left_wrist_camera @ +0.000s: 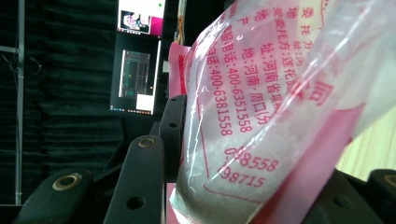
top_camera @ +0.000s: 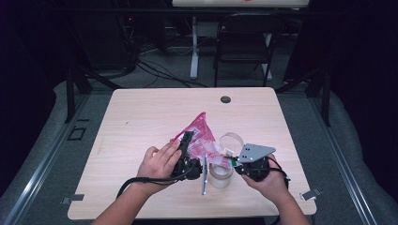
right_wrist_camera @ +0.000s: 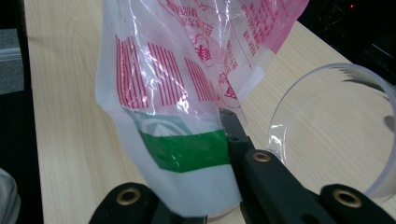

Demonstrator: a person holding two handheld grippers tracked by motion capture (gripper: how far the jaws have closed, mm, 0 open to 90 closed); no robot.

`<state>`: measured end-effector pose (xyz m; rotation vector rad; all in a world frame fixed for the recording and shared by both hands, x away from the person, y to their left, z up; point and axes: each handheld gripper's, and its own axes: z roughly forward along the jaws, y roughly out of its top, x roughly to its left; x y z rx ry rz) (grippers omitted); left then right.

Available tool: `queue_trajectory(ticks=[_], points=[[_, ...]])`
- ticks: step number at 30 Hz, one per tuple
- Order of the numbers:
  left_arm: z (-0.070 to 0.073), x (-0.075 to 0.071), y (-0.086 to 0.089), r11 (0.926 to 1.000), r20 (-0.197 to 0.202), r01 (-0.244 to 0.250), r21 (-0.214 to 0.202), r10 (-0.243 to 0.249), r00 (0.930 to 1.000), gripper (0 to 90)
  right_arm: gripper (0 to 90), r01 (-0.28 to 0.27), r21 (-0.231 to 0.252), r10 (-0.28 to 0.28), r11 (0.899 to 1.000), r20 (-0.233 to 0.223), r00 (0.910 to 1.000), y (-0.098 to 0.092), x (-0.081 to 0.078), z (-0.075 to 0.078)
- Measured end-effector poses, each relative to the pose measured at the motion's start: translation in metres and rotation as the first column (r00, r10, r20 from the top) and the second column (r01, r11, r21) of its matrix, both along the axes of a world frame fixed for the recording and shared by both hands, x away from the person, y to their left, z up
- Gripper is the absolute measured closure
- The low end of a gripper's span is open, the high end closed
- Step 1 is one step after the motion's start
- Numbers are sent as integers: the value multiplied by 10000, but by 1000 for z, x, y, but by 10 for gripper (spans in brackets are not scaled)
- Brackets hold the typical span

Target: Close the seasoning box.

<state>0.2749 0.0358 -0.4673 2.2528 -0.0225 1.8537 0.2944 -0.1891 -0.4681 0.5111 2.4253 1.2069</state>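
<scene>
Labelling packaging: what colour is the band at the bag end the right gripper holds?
Green, on white film below red stripes of the bag. The right gripper view shows it best.

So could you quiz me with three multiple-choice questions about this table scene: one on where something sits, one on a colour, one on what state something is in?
1. Where is the clear cup?
A. on the table's far edge
B. near the front edge, between the two hands
C. on the floor

2. What colour is the printing on the plastic bag?
A. blue
B. black
C. pink-red

3. What is the right gripper doing?
A. clamping the bag's end
B. hanging open over the cup
C. lying on the table

Answers: 1 B, the high view shows it there. 2 C, the lettering is pink-red. 3 A, its jaws pinch the bag's white-and-green end.
</scene>
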Motion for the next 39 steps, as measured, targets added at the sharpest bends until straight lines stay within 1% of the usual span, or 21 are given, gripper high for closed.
queue_trajectory(ticks=[1, 6, 9, 14, 18, 23, 24, 26, 28, 31, 32, 33, 35, 37, 39], points=[[0, 0, 0, 10000, -7, -25, -26, 25, 10000, 654, 900, -6, 93, 6, 10000, -9, 10000, 0, 0, 0], [-2, 0, 2, 9998, -173, -131, -129, 129, 9998, 657, 900, -38, 91, 38, 10000, 38, 10000, 1, 0, 2], [-3, 0, 3, 9998, -212, -143, -158, 140, 9997, 658, 900, -81, 220, 80, 9997, 26, 10000, 1, 0, 2], [-4, -1, 6, 9995, -329, -190, -259, 181, 9993, 659, 900, -98, 122, 97, 9999, 65, 9999, 2, -1, 2], [-6, -1, 8, 9987, -446, -294, -414, 275, 9986, 660, 900, -85, 148, 83, 9999, 121, 9999, 4, -1, 3], [-9, 0, 10, 9970, -578, -363, -689, 323, 9978, 660, 900, -91, 199, 88, 9998, 151, 9998, 5, 0, 4], [-9, 0, 10, 9968, -631, -413, -679, 370, 9973, 660, 900, -95, 132, 93, 9999, 161, 9998, 6, 0, 4], [-11, 0, 11, 9958, -706, -471, -780, 416, 9966, 661, 900, -150, 225, 148, 9996, 125, 9998, 7, 1, 3], [-12, 0, 12, 9955, -762, -521, -796, 460, 9960, 661, 900, -154, 198, 151, 9997, 151, 9998, 8, 1, 3], [-13, 0, 14, 9947, -751, -515, -893, 449, 9962, 661, 900, -180, 195, 177, 9996, 170, 9997, 9, 2, 3], [-13, 0, 15, 9943, -811, -579, -899, 507, 9954, 661, 900, -201, 175, 198, 9996, 187, 9996, 9, 3, 4], [-13, 0, 16, 9931, -859, -595, -1009, 509, 9950, 661, 900, -227, 224, 223, 9995, 161, 9996, 10, 3, 4], [-13, 0, 17, 9918, -906, -653, -1097, 554, 9943, 661, 900, -271, 211, 267, 9994, 198, 9994, 11, 3, 4], [-15, -1, 18, 9899, -1039, -768, -1195, 645, 9925, 661, 900, -256, 212, 251, 9994, 234, 9994, 12, 3, 5], [-15, -1, 18, 9894, -1096, -767, -1235, 633, 9920, 661, 900, -270, 289, 263, 9992, 236, 9994, 13, 3, 5]])
